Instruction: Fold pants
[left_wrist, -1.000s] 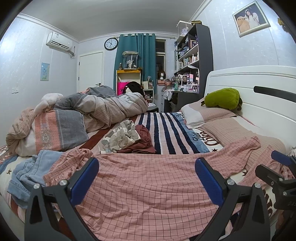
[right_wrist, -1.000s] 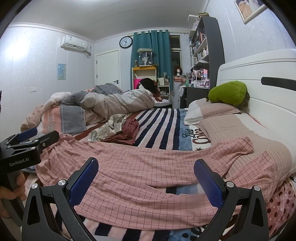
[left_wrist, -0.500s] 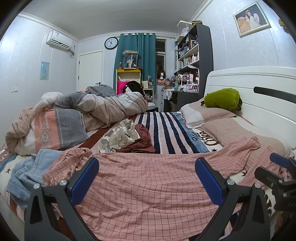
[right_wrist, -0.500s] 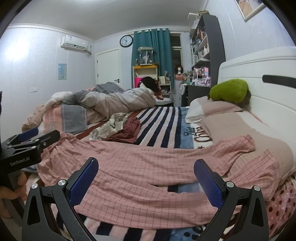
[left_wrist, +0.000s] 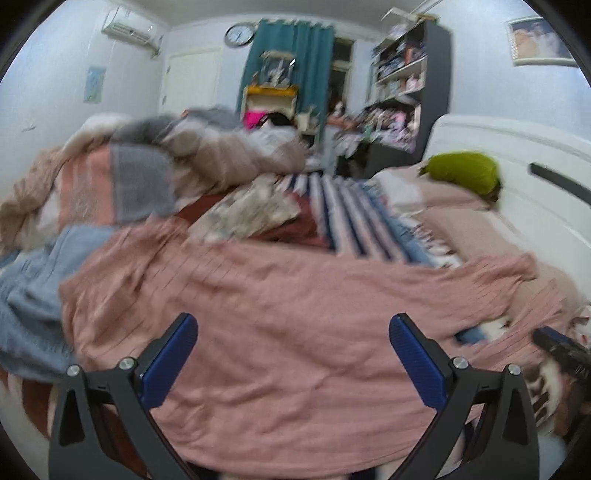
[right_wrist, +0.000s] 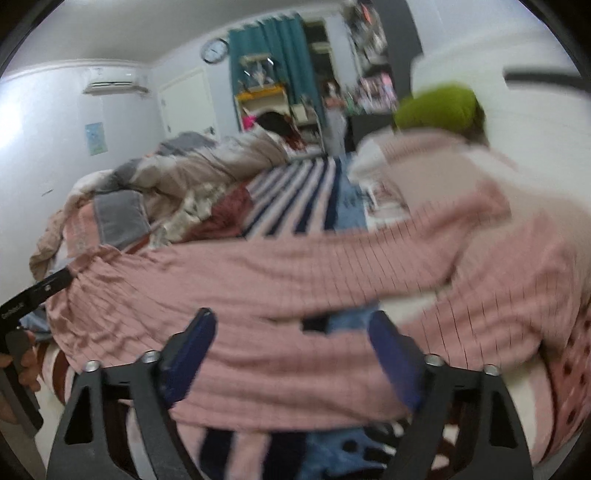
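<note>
Pink checked pants (left_wrist: 295, 314) lie spread across the near side of the bed, waistband at the left, legs running right toward the pillows; they also show in the right wrist view (right_wrist: 314, 280). My left gripper (left_wrist: 293, 354) is open, low over the seat of the pants, holding nothing. My right gripper (right_wrist: 291, 343) is open over the near leg, its jaws somewhat narrower, holding nothing. A gap between the two legs shows the blue bedding (right_wrist: 343, 321). Both views are blurred by motion.
A blue garment (left_wrist: 33, 280) lies left of the waistband. A pile of clothes (left_wrist: 258, 218) and a rumpled quilt (left_wrist: 155, 166) sit behind. A green plush (left_wrist: 461, 175) rests on the pillows by the white headboard (left_wrist: 535, 192). The striped sheet (left_wrist: 351, 210) lies between.
Both grippers have dropped forward and down toward the pants. The right gripper tilted and its jaws have narrowed a little. The pants have not moved.
</note>
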